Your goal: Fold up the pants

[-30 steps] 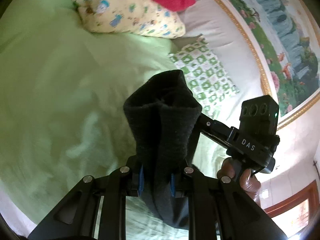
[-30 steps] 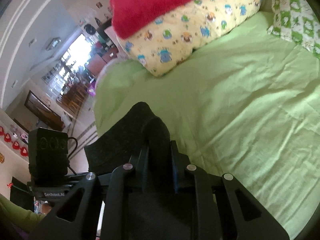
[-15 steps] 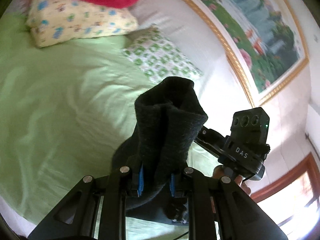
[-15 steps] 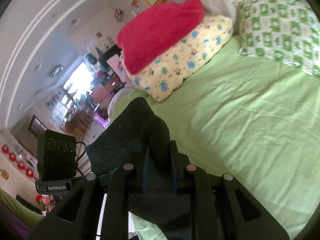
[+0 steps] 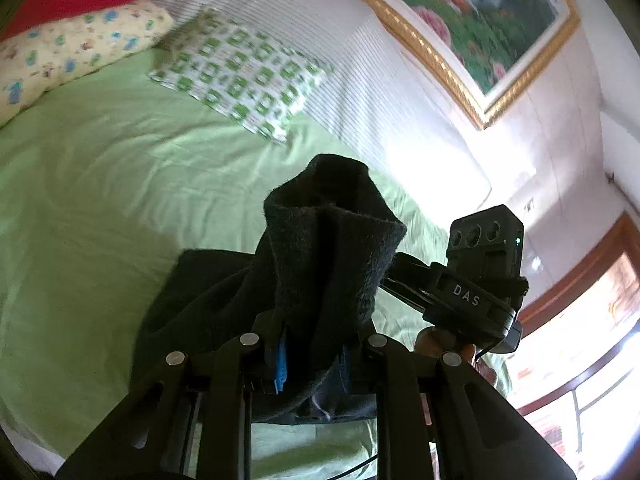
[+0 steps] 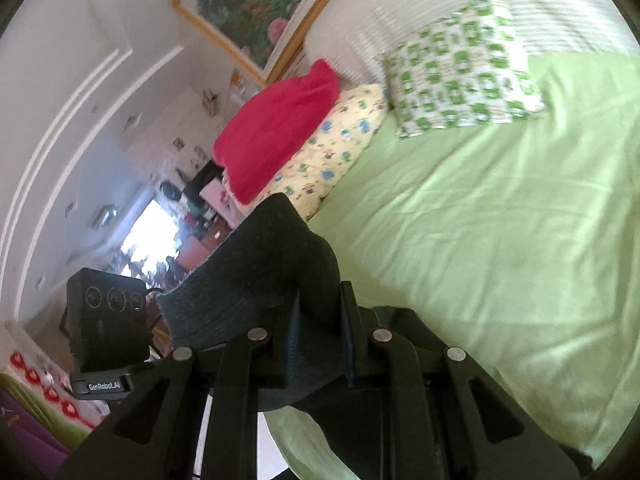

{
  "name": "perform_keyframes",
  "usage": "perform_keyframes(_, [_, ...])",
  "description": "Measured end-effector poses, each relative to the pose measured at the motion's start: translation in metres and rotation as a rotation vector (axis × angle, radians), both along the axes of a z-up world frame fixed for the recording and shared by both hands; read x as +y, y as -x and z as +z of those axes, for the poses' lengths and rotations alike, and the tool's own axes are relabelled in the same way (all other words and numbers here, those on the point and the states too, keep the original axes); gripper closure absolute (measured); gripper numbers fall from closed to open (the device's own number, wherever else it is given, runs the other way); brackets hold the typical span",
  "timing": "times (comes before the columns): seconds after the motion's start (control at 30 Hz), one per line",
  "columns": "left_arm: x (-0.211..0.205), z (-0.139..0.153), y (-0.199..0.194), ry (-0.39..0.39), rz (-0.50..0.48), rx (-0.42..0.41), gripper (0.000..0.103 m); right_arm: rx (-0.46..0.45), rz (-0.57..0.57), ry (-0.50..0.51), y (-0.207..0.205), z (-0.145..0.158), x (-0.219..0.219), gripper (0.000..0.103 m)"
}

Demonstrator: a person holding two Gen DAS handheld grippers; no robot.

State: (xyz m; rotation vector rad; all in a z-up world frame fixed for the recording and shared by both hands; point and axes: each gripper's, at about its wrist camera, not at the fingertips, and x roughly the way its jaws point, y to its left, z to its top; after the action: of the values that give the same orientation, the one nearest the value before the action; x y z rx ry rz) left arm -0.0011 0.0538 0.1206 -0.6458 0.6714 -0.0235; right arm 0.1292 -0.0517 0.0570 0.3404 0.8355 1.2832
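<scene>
Wrinkled green bedsheet (image 5: 100,184), fuzzy dark pants (image 5: 328,256) bunched in both hand-held grippers

Black pants (image 5: 320,264); lime-green sheet (image 5: 100,184); green-checked pillow (image 6: 460,84)

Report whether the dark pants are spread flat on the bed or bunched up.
Bunched and lifted: the dark pants stand in thick folds, pinched in the left gripper and the right gripper, above the green sheet.

My left wrist camera looked along its fingers, close over the green sheet (image 5: 100,200) toward the headboard. My right wrist camera faced likewise. Both caught the checked pillow (image 5: 240,76) (image 6: 460,84).
</scene>
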Motion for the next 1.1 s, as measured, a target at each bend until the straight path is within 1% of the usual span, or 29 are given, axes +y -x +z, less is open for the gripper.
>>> perform_keyframes(0.23, [-0.048, -0.007, -0.022, -0.086, -0.084, 0.047, 0.085, 0.045, -0.080, -0.050, -0.005, -0.023, -0.050, 0.083])
perform_keyframes(0.4, [-0.071, -0.023, -0.032, -0.113, -0.130, 0.092, 0.085, 0.091, -0.130, -0.071, -0.006, -0.046, -0.076, 0.083])
perform_keyframes(0.5, [-0.088, -0.033, -0.036, -0.157, -0.151, 0.117, 0.085, 0.108, -0.159, -0.068, -0.004, -0.058, -0.090, 0.083])
perform_keyframes(0.7, [-0.108, -0.043, -0.044, -0.231, -0.182, 0.133, 0.085, 0.124, -0.192, -0.062, -0.002, -0.074, -0.108, 0.083])
perform_keyframes(0.9, [-0.117, -0.050, -0.052, -0.250, -0.204, 0.140, 0.084, 0.097, -0.223, -0.029, 0.000, -0.078, -0.116, 0.083])
perform_keyframes(1.0, [-0.124, -0.054, -0.055, -0.272, -0.224, 0.141, 0.080, 0.106, -0.238, -0.028, -0.001, -0.084, -0.123, 0.083])
perform_keyframes(1.07, [-0.129, -0.059, -0.057, -0.293, -0.231, 0.143, 0.075, 0.120, -0.247, -0.023, -0.002, -0.090, -0.128, 0.083])
perform_keyframes(1.1, [-0.131, -0.060, -0.057, -0.299, -0.234, 0.145, 0.073, 0.127, -0.254, -0.020, -0.001, -0.093, -0.131, 0.081])
